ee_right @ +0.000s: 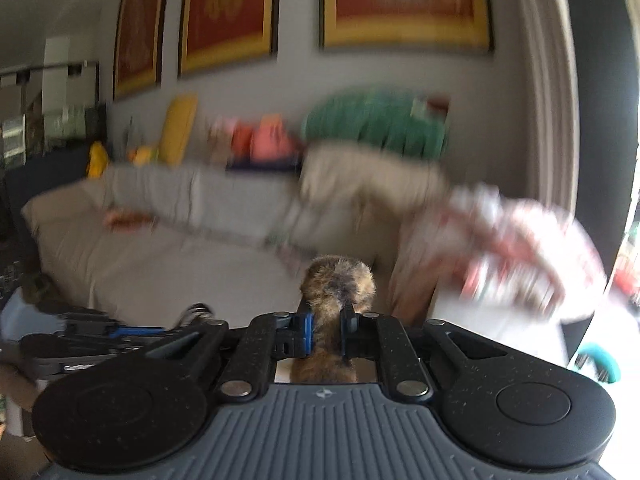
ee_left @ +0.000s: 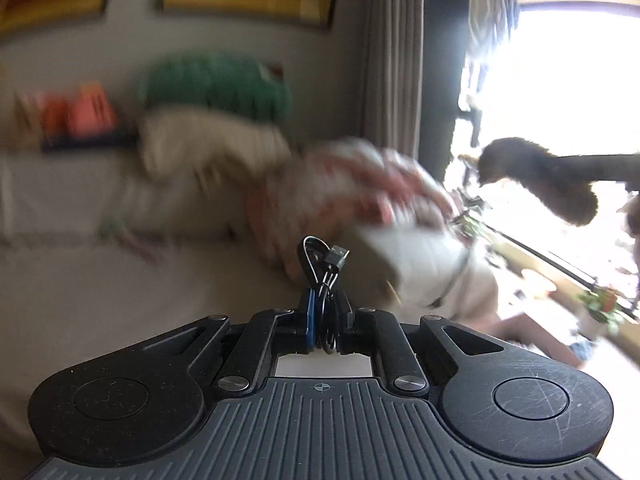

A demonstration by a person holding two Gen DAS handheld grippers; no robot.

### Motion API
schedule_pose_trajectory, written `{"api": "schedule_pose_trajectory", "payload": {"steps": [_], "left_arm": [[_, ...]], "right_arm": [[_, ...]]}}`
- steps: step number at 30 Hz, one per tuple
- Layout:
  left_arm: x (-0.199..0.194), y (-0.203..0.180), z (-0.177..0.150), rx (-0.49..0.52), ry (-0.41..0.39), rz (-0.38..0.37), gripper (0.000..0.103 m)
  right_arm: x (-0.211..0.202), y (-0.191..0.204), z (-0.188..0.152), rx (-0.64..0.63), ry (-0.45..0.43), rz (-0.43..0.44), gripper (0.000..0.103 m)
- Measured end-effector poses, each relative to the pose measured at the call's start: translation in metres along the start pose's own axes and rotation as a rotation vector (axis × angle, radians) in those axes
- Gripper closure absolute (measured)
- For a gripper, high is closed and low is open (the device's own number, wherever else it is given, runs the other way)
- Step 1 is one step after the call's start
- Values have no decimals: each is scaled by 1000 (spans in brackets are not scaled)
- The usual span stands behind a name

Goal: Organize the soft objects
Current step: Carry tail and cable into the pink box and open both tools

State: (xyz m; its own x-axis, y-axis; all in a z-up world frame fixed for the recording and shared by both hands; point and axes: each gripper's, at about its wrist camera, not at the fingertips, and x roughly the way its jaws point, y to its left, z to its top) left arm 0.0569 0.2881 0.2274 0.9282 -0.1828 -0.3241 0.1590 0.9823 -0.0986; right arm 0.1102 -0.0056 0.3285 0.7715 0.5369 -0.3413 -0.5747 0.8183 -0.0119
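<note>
Left wrist: left claw [ee_left: 322, 322] clamps a coiled cable [ee_left: 323, 270]; right claw [ee_right: 326, 330] pinches seemingly a furry toy [ee_right: 338, 280].

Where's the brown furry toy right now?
The brown furry toy is clamped in the right gripper, centre of the right wrist view; in the left wrist view it hangs at right against the bright window.

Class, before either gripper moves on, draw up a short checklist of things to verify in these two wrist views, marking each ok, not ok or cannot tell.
1. Left gripper shut on the coiled black cable: ok.
2. Right gripper shut on the brown furry toy: ok.
3. Both items lifted clear of the beige sofa: ok.
4. Drop spot visible: cannot tell, views blurred.
5. Green cushion sits steadily atop the beige cushion: cannot tell.
</note>
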Motion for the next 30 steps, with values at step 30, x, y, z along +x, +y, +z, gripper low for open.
{"api": "schedule_pose_trajectory", "payload": {"steps": [30], "left_arm": [[170, -246, -50, -121, 235, -399, 90]], "right_arm": [[-100, -163, -34, 139, -36, -218, 91]]}}
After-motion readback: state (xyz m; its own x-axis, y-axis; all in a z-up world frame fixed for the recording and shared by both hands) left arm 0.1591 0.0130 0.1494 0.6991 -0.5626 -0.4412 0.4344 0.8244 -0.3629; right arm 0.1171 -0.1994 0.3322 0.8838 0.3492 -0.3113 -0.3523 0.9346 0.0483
